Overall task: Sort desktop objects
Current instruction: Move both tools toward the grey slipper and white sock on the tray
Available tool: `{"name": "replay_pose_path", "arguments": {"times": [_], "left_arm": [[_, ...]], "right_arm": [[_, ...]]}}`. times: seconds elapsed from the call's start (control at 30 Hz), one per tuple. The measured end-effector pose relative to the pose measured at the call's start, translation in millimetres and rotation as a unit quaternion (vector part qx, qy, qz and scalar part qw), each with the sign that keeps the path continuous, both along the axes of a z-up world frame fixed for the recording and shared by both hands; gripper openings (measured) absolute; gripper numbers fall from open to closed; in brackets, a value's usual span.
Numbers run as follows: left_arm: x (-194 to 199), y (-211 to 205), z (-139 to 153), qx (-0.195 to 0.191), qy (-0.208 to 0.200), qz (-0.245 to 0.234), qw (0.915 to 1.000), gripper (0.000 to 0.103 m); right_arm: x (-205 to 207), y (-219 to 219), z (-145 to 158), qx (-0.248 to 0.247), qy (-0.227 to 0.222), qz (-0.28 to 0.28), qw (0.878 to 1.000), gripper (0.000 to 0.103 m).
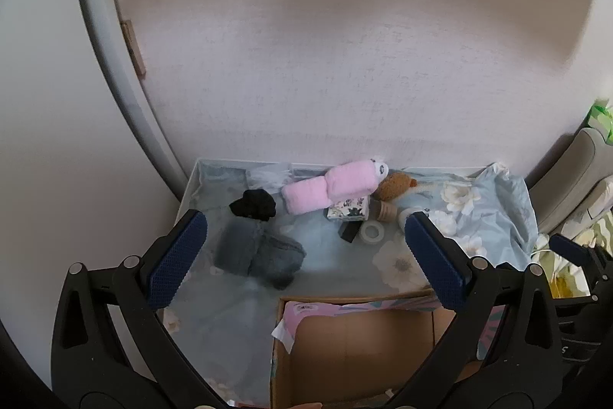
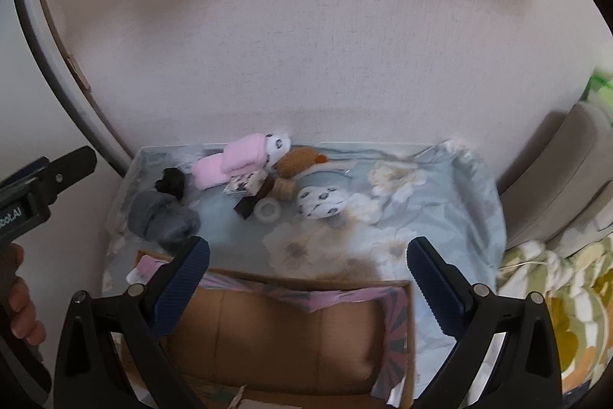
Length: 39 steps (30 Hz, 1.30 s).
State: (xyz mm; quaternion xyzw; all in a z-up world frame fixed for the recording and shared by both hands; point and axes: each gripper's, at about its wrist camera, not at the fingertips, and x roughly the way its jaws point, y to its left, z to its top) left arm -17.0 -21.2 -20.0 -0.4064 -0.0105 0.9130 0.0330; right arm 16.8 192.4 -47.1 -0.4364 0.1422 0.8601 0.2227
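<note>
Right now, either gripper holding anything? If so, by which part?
Nothing is held. The left gripper and right gripper are both open with nothing between the pads, hovering above the cardboard box and the clutter on the floral cloth.

Pale textured wall (image 1: 325,64) behind – beige sofa (image 2: 555,179) at rt, soft daylight.

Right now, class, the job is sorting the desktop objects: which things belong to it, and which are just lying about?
Belongs to the job:
- pink rolled towel
- grey cloth
- black scrunchie
- patterned small box
- tape roll
- brown plush toy
- cardboard box

Just lying about:
- floral table cover
- yellow-green bedding
- wall
</note>
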Motion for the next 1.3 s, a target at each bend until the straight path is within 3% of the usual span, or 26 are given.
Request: {"name": "replay_pose_path", "arguments": {"times": [0.17, 0.53, 0.73, 1.0, 1.17, 1.2, 1.23, 1.3], "left_arm": [[-1, -4, -5, 0.014, -0.008, -0.001, 0.9999, 0.103], [5, -2, -5, -0.008, -0.010, 0.010, 0.9999, 0.103], [10, 0, -4, -0.021, -0.006, 0.010, 0.9997, 0.103], [11, -2, -5, -0.023, -0.013, 0.011, 0.9996, 0.103], [12, -32, 5, -0.039, 0.007, 0.049, 0.9980, 0.103], [12, -39, 8, -0.039, 0.010, 0.054, 0.9977, 0.103], [11, -45, 11, -0.038, 0.014, 0.059, 0.9975, 0.103], [11, -53, 15, -0.033, 0.019, 0.058, 0.9976, 0.103]], "right_arm": [[4, 1, 3, 0.012, 0.001, -0.016, 1.000, 0.103], [8, -2, 8, 0.053, -0.005, -0.040, 0.998, 0.103], [9, -2, 4, 0.013, 0.005, -0.029, 0.999, 0.103], [13, 0, -1, 0.032, -0.002, -0.040, 0.999, 0.103], [22, 0, 7, 0.038, 0.022, -0.045, 0.998, 0.103], [23, 0, 8, 0.045, 0.021, -0.045, 0.998, 0.103], [22, 0, 8, 0.052, 0.017, -0.081, 0.995, 0.103], [20, 0, 6, 0.055, 0.008, -0.079, 0.995, 0.103]]}}
